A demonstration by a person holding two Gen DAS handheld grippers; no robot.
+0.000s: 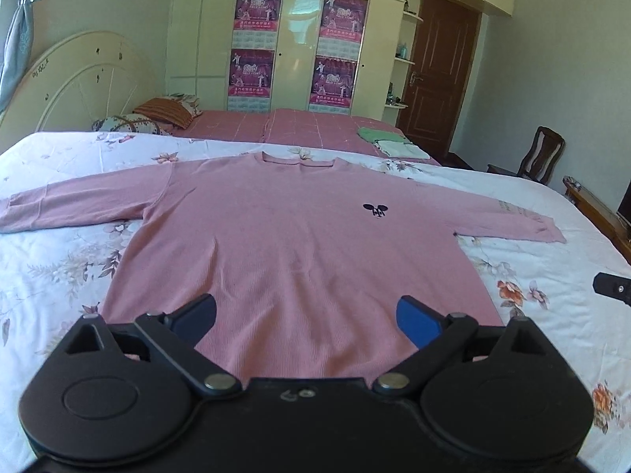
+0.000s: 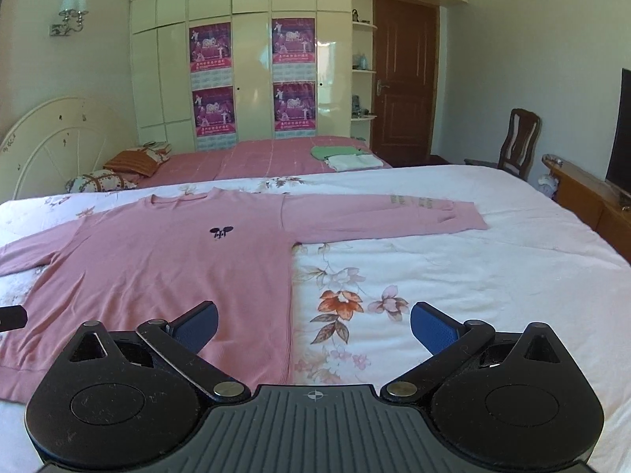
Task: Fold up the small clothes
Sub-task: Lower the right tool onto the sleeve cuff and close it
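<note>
Pink sweater point(image 1: 299, 236) flat on floral bedspread point(image 1: 552, 283), sleeves spread left-right, hem nearest. Left gripper point(image 1: 307, 317) over hem, jaws wide, empty. Right gripper point(image 2: 314, 325) beside right side seam, likewise spread, empty.

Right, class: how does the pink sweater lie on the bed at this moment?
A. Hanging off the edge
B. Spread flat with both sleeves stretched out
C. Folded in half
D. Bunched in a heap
B: the pink sweater lies flat on the floral bedspread, front up, with a sleeve out to each side.
</note>
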